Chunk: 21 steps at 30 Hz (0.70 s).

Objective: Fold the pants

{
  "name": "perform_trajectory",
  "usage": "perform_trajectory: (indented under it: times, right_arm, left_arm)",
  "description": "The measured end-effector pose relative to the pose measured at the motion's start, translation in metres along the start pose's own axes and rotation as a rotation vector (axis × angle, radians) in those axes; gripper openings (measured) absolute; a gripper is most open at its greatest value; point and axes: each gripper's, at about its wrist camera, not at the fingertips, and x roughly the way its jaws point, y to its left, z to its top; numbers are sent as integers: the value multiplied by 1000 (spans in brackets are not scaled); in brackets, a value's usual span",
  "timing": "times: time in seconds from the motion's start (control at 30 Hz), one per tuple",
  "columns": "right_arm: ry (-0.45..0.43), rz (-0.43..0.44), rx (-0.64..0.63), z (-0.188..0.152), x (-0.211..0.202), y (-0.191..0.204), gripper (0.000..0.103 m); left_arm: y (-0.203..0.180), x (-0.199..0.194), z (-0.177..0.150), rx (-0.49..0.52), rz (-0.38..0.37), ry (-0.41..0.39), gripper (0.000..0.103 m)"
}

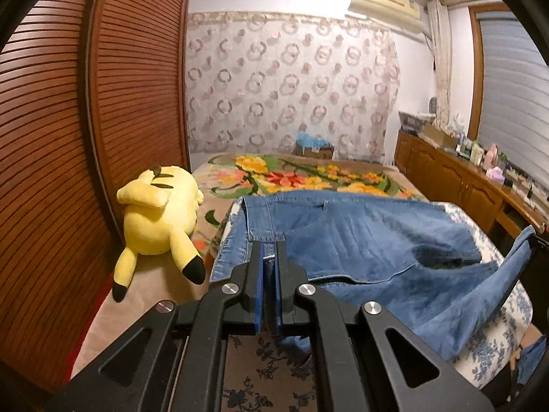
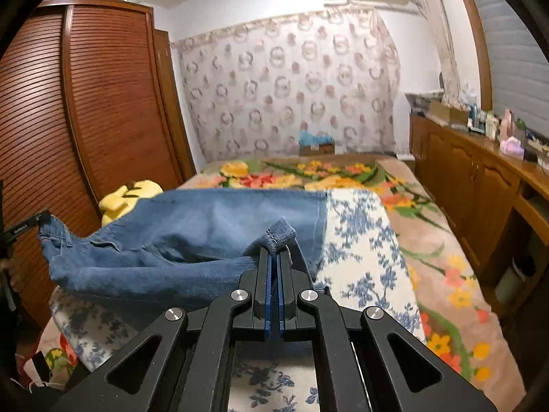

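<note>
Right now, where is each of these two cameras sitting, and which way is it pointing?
Left wrist view: on the left hand-held gripper, facing along the bed; its own fingers pinch the jeans near the waistband, plush toy at left.
Right wrist view: on the right hand-held gripper, facing the same way; its fingers pinch a jeans hem.
Both share the jeans, flowered blanket, curtain and wardrobe.

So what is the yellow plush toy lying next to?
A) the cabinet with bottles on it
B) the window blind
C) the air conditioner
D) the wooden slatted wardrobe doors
D: the yellow plush toy lies on the bed right beside the wooden slatted wardrobe doors, left of the jeans, far from the air conditioner high on the wall.
</note>
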Motion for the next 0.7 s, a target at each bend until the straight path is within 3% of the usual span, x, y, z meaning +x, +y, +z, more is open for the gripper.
perform_trajectory:
  times: [0.3,0.5,0.7]
  right_arm:
    - [43,-3,31,17,31,-9,2]
    - [-30,-12,25,38,26,-10,2]
    - [-45,-25,18,50,44,-13,2]
  left_arm:
    - [2,24,7,-10,7,24,6]
    - [1,40,29,-14,-6,3,6]
    - [-6,60,53,9,-8,-4,6]
